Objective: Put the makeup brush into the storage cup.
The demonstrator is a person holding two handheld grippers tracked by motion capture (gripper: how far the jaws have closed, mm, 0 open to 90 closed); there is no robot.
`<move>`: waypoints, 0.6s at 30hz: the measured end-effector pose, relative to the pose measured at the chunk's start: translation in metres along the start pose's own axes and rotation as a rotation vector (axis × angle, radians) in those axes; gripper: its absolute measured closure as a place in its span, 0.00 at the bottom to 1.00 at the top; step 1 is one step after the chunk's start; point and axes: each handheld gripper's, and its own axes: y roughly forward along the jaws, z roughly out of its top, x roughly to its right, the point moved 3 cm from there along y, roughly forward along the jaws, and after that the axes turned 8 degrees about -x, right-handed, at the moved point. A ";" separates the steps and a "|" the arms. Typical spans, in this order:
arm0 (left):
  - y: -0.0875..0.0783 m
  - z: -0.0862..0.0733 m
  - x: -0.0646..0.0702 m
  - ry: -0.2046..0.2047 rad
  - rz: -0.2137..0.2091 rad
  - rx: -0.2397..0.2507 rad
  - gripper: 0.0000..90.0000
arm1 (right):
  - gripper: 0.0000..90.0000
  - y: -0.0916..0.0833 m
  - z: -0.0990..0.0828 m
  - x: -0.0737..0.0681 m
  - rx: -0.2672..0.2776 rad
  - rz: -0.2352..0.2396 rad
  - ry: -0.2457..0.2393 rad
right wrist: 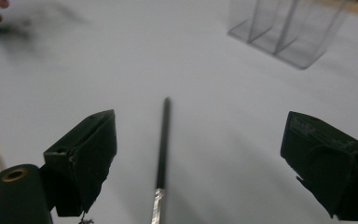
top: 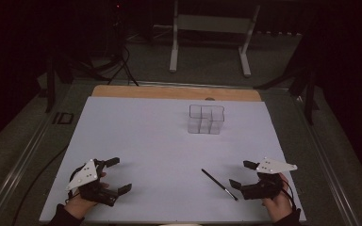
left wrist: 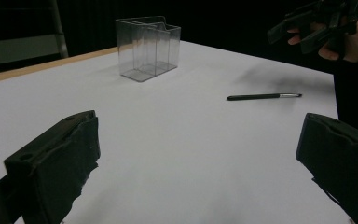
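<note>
A thin black brush (top: 219, 184) with a silver ferrule lies flat on the white sheet (top: 160, 141), near the front right. It also lies to the right in the left gripper view (left wrist: 261, 96). In the right gripper view the brush (right wrist: 163, 140) runs up between the jaws, untouched. My right gripper (top: 240, 174) is open just right of the brush, held by a hand. At the front left my left gripper (top: 121, 174) is open and holds nothing. A clear plastic compartment box (top: 206, 119) stands empty toward the back, also seen as the box (left wrist: 147, 46) and the box (right wrist: 284, 28).
A wooden table edge (top: 174, 92) shows behind the sheet. A white metal stand (top: 209, 28) is on the floor beyond. A small black item (top: 64, 117) and a cable (top: 37, 179) lie left of the sheet. Wide bare sheet separates the grippers.
</note>
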 end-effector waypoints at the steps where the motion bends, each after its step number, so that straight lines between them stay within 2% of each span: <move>1: 0.000 0.000 0.000 0.001 -0.001 -0.002 0.01 | 0.12 0.000 0.002 -0.002 -0.012 -0.009 -0.008; 5: 0.000 0.000 0.000 0.002 -0.002 -0.004 0.01 | 0.12 0.000 0.009 -0.009 -0.092 -0.052 -0.010; 9: 0.001 0.000 0.000 0.001 -0.002 -0.004 0.01 | 0.12 -0.002 0.015 -0.012 -0.125 -0.072 -0.005; 12: 0.001 0.000 0.000 0.003 -0.002 -0.007 0.01 | 0.12 -0.004 0.021 -0.015 -0.130 -0.066 0.018; 18: 0.002 0.000 0.000 0.005 -0.006 -0.012 0.01 | 0.15 0.002 0.025 -0.021 -0.195 -0.047 0.000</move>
